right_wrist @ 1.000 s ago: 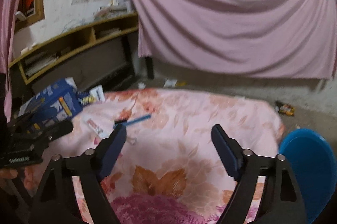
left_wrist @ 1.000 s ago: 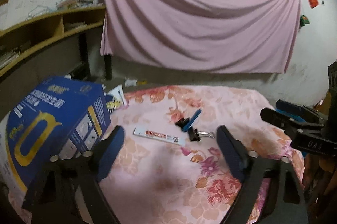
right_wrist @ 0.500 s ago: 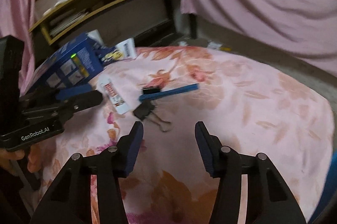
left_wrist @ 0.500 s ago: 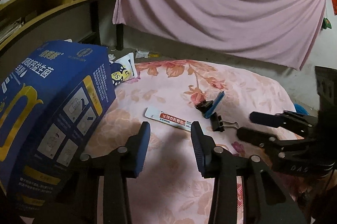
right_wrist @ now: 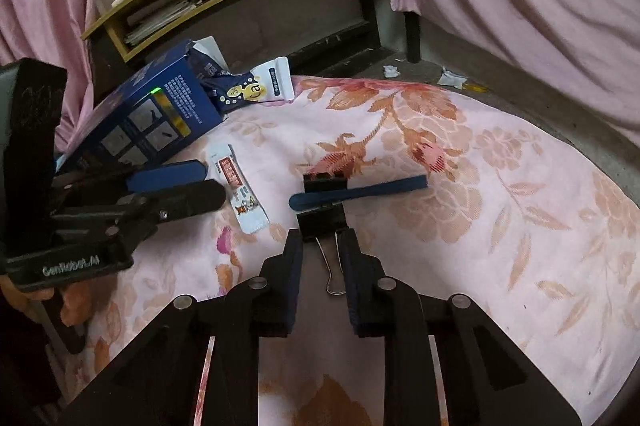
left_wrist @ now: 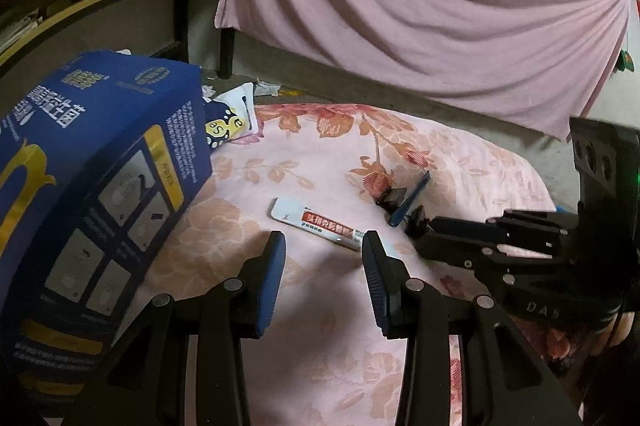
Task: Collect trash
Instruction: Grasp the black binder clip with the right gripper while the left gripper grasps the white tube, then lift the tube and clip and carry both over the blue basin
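Right wrist view puts the black binder clip (right_wrist: pixel 323 222) just ahead of the right gripper (right_wrist: pixel 320 246), its wire handles (right_wrist: pixel 331 266) lying in the gap between the two blue pads. A second ago those jaws stood wide and well back from the litter; now they are closing around the handles, though the pads do not yet visibly press the wire. That reads as the first pick of the collection getting under way. A blue strip (right_wrist: pixel 360 188) lies across the clip's back, with a second black clip (right_wrist: pixel 324 181) touching its far side, so a lift could drag both along.

Left of the clips, toward the middle of the flowered bedcover (right_wrist: pixel 500 226), lies the white sachet (left_wrist: pixel 316 222) with red print. The left gripper (left_wrist: pixel 324 246) has come forward to it and narrowed to a half-open gap, empty, its right fingertip just over the sachet's near end; I judge it is lining up for that piece.

At the bedcover's left edge stands the blue carton (left_wrist: pixel 100 166), with a white-and-navy pouch (left_wrist: pixel 232 122) at its far corner. No bin shows in either view.
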A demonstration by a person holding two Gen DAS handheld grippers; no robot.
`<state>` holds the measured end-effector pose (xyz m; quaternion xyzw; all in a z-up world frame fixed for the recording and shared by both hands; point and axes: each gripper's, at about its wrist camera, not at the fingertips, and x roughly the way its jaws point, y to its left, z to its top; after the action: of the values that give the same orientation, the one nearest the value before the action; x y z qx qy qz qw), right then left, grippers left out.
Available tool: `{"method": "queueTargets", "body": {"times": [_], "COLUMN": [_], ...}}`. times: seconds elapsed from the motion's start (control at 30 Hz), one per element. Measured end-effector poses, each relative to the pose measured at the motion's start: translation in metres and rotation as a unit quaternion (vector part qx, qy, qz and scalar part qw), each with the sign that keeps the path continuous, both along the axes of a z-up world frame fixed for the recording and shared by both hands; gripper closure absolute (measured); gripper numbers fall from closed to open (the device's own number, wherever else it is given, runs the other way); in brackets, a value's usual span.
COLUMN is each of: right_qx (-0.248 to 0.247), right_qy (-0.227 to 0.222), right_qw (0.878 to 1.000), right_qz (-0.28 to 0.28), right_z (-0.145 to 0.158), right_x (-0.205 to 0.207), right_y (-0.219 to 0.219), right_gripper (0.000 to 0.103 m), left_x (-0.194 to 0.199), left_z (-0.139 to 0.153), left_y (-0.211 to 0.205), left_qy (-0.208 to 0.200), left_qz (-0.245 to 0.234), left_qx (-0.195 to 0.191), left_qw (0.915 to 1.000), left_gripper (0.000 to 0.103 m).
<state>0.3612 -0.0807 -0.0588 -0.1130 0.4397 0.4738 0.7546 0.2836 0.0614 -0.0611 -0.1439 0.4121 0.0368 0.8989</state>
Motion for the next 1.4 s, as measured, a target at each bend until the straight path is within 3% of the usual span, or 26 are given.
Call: {"method": "queueTargets", "body": {"times": [0.13,0.33,0.53,0.7,0.93,1.07,1.17,1.4], "right_qx": [-0.002,-0.003,0.008,0.009,0.007,0.022,0.028,0.082], "right_qy": [-0.004,-0.013,-0.007,-0.009,-0.010,-0.015,-0.024,-0.091], "right_qw": [0.999,0.997,0.995,0.993,0.990,0.988,0.985,0.970], "right_qz": [-0.032,-0.082,-0.104,-0.116,-0.137,-0.154,-0.167,-0.211], "right_z": [0.002,0.005,0.005,0.006,0.008,0.013,0.016,0.047], "right_x": [-0.004,-0.013,-0.014,-0.013,-0.022,-0.033,-0.044,-0.073], "right_y": [-0.017,-0.047,-0.061,-0.063,-0.068,-0.077,-0.083,-0.104], "right_gripper": [0.086,0.086,0.086,0.086,0.086,0.086,0.086,0.086], "left_x": [0.008,0.028,0.041,0.037,0.025,0.016,0.005,-0.020], "left_z": [-0.002,-0.006,-0.013,-0.016,-0.017,-0.012,-0.005,0.044], "left_y": [-0.003,-0.015,-0.025,-0.023,-0.026,-0.033,-0.037,-0.059], "left_qy": [0.008,0.028,0.040,0.039,0.031,0.019,-0.003,-0.103], "left_qz": [-0.001,0.005,0.015,0.014,-0.016,-0.030,-0.033,-0.056], "left_qx": [-0.001,0.028,0.064,0.081,0.065,0.062,0.037,0.036], "left_qw": [1.0000,0.9992,0.9970,0.9959,0.9973,0.9975,0.9987,0.9924], "left_gripper": [0.066,0.049,0.048,0.062,0.102,0.102,0.102,0.102]}}
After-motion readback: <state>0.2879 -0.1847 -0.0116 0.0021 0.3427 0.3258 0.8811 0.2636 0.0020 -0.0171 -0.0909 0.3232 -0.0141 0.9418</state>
